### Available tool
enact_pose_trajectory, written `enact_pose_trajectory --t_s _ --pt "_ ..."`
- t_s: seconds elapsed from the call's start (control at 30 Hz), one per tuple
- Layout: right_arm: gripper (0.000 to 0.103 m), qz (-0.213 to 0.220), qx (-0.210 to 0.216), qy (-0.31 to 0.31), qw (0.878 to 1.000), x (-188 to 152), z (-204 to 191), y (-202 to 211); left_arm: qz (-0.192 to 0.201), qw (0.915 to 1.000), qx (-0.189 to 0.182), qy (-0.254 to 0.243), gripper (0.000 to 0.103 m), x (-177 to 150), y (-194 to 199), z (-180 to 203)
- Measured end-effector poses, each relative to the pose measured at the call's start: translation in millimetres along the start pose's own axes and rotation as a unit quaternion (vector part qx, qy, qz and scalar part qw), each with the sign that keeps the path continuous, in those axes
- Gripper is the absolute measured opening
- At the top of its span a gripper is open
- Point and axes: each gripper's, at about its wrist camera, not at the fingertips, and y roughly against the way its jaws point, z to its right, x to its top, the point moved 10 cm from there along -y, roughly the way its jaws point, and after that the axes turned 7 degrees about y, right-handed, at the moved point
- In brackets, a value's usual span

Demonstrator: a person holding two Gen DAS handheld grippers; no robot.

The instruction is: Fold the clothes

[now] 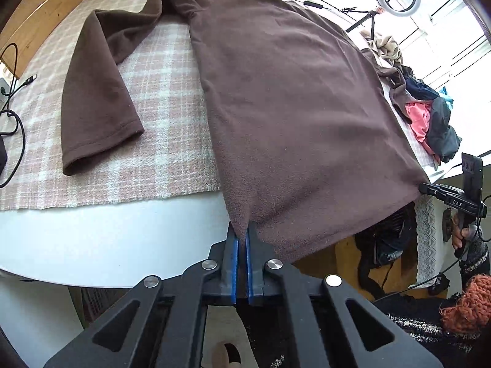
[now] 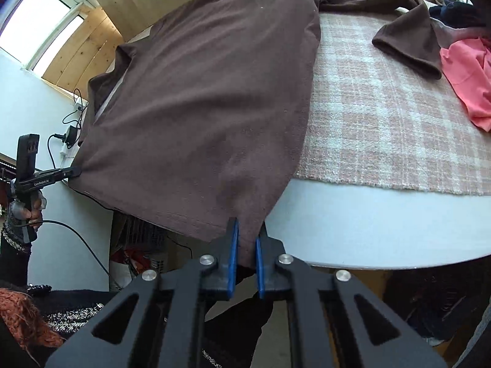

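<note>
Between the blue pads of the left hand-held gripper [image 1: 242, 234] sits one hem corner of the brown sweater [image 1: 285, 98], pinched tight with the jaws all but closed. The right hand-held gripper [image 2: 245, 230] clamps the other hem corner, its jaws standing a little wider around a thicker bunch of cloth. The hem is drawn taut between the two and hangs just past the near edge of the surface [image 1: 92, 239].

From either hand-held gripper the sweater runs straight ahead and away: body first, then shoulders and collar at the far side, resting on the plaid blanket [image 1: 172, 122]. So its long axis lies along the line both tools point. One sleeve [image 1: 95, 101] lies spread out beyond the left tool's outer side, the other sleeve [image 2: 411, 43] beyond the right tool's, next to a pile of clothes [image 2: 466, 70].

Both hands are equally near, each holding its own corner, so any fold would likely carry the hem forward toward the collar together.
</note>
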Motion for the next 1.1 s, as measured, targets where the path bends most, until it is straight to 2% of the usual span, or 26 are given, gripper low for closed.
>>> enact_pose_trajectory --t_s 0.07,0.13,0.2,0.27,0.33,0.43,0.5,0.57,0.63,0.67,0.77,0.83,0.9,0.93,0.97,1.03,1.1 --pt "0.01 -0.019 -0.011 0.002 1.0 -11 6 -7 -0.013 0.9999 -0.003 0.005 0.003 -7 -10 -4" --pt "0.01 -0.043 -0.034 0.009 0.998 -18 12 -22 -0.041 0.999 0.019 -0.001 0.003 -17 -31 -12" --pt "0.011 -0.059 -0.052 0.018 0.997 -22 16 -31 -0.045 0.9987 0.024 0.0 0.004 -16 -39 -12" --pt "0.022 -0.065 -0.066 0.028 0.995 -19 16 -23 -0.052 0.9982 0.032 -0.003 0.008 -15 -40 -12" --pt "0.026 -0.07 -0.081 0.038 0.994 -16 17 -13 -0.04 0.9982 0.044 -0.006 0.014 -11 -25 -16" --pt "0.028 -0.01 -0.069 0.031 0.997 9 15 16 -0.002 0.9988 0.049 -0.005 0.012 5 5 -18" --pt "0.034 0.027 -0.066 0.037 0.997 34 13 16 0.025 0.9991 0.033 -0.002 0.012 23 15 -10" --pt "0.035 0.051 -0.069 0.048 0.995 57 13 5 0.043 0.9988 0.022 -0.009 0.012 42 10 5" --pt "0.035 0.045 -0.075 0.058 0.994 69 10 -20 0.045 0.9987 0.002 -0.025 0.014 56 -10 23" --pt "0.035 0.041 -0.077 0.064 0.994 75 9 -32 0.036 0.9989 0.004 -0.029 0.014 60 -25 31" --pt "0.035 -0.007 -0.099 0.082 0.992 62 13 -55 0.002 0.9982 0.046 -0.038 0.013 55 -60 27" --pt "0.035 -0.025 -0.101 0.085 0.991 59 14 -48 0.007 0.9972 0.062 -0.041 0.012 54 -53 19" --pt "0.035 -0.043 -0.101 0.088 0.99 55 15 -39 0.026 0.994 0.101 -0.031 0.012 56 -31 0" --pt "0.035 -0.033 -0.093 0.082 0.992 63 12 -28 0.044 0.9913 0.121 -0.027 0.012 59 -17 -11" --pt "0.035 -0.013 -0.082 0.078 0.993 79 4 -15 0.059 0.9886 0.137 -0.02 0.015 62 -3 -22" --pt "0.035 0.028 -0.058 0.072 0.995 112 -13 12 0.079 0.9855 0.149 -0.01 0.039 68 16 -39" --pt "0.039 0.068 -0.03 0.082 0.994 158 -42 32 0.094 0.9838 0.153 -0.004 0.047 72 30 -56"
